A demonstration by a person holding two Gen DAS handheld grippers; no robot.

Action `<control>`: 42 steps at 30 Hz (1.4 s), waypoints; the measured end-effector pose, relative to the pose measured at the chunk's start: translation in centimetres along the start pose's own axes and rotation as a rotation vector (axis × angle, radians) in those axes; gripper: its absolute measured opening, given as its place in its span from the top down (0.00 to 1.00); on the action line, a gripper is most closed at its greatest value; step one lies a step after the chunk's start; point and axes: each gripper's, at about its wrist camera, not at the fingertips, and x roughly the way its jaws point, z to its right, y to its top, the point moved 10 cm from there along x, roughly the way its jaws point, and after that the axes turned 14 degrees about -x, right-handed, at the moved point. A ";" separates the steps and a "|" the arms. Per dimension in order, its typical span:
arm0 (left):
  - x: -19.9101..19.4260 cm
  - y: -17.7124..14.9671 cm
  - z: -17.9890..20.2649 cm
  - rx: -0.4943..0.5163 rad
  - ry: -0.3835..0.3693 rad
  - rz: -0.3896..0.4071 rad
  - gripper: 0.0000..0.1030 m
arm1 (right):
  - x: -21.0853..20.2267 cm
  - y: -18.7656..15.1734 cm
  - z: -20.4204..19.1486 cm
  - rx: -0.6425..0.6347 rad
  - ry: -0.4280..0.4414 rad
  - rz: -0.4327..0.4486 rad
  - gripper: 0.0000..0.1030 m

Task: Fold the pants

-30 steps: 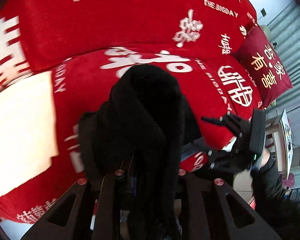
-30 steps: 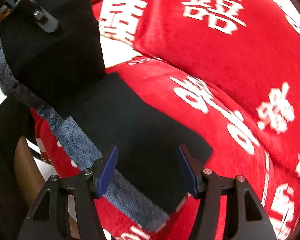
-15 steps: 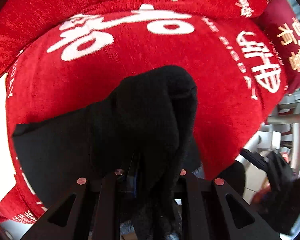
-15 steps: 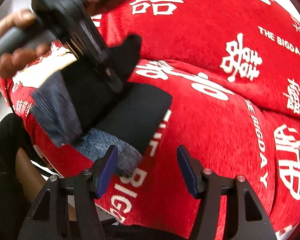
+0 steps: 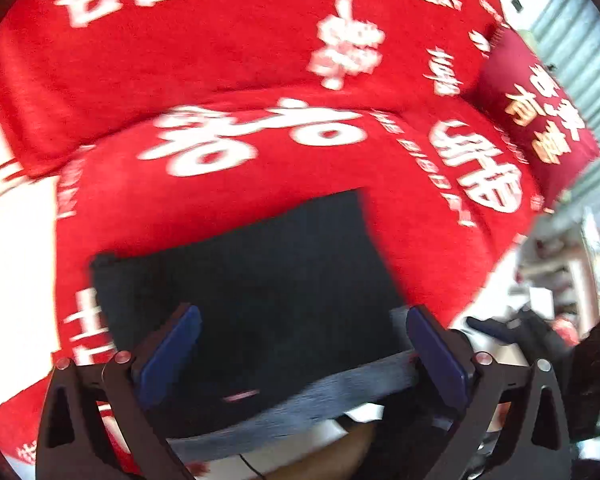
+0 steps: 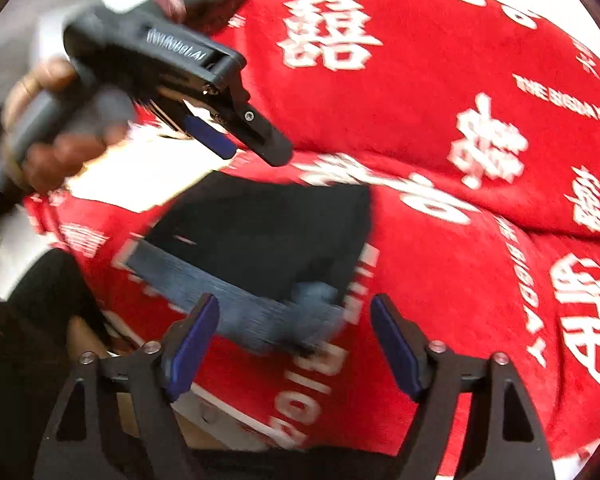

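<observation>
The black pants [image 5: 252, 280] lie folded into a flat rectangle on the red sofa seat, with a blue-grey patterned band [image 5: 320, 400] along the near edge. They also show in the right wrist view [image 6: 268, 236]. My left gripper [image 5: 300, 356] is open and empty, just above the folded pants. It shows from outside in the right wrist view [image 6: 236, 136], lifted over the pants. My right gripper [image 6: 294, 340] is open and empty, in front of the pants' near right corner.
The sofa [image 5: 228, 60] is covered in red cloth with white characters. A dark red cushion [image 5: 536, 112] leans at its right end. A white patch [image 5: 16, 264] lies on the seat left of the pants. The person's legs are below the seat edge.
My left gripper has let go of the bunched pants and opened. The pants now lie flat and folded on the seat. Both grippers have drawn back.
</observation>
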 end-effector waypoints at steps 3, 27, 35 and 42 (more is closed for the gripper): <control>1.0 -2.5 -4.7 -0.078 0.051 -0.010 0.00 | 3.2 -0.8 0.8 -0.029 -0.136 -0.136 0.20; 4.4 -3.9 -10.7 -0.203 0.059 0.026 0.00 | 6.6 -3.8 6.5 0.487 -0.089 -0.229 0.56; 6.3 2.5 -13.1 -0.330 0.120 0.043 0.00 | 8.7 5.5 6.4 0.192 -0.178 -0.116 0.29; 9.9 3.0 -15.8 -0.403 0.138 -0.030 0.00 | 17.4 4.7 6.7 0.241 -0.004 -0.251 0.35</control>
